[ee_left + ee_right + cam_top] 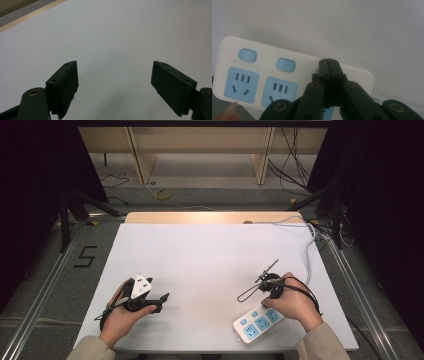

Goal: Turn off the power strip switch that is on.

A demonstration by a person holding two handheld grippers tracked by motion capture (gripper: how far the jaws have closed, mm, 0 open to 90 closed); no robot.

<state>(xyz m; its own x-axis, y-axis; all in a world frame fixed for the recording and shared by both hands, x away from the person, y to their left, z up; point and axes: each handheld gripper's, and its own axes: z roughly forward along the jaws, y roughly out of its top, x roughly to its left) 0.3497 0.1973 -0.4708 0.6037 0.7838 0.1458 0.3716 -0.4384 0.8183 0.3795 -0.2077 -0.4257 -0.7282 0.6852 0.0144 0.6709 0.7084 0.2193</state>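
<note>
1. The white plastic power strip with pale blue sockets and switches (pixel 256 322) lies at the near right edge of the white table (pixel 200 260).
2. The right gripper (pixel 328 62), jaws pressed together and empty, hovers directly over the strip.
3. The left gripper (pixel 115 85), jaws spread wide and empty, rests well apart from the strip, at its left.

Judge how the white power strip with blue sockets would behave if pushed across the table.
The white power strip with blue sockets looks rigid and lies flat, so it would probably slide, not roll or tip. Its trailing grey cord might drag or swing it.
</note>
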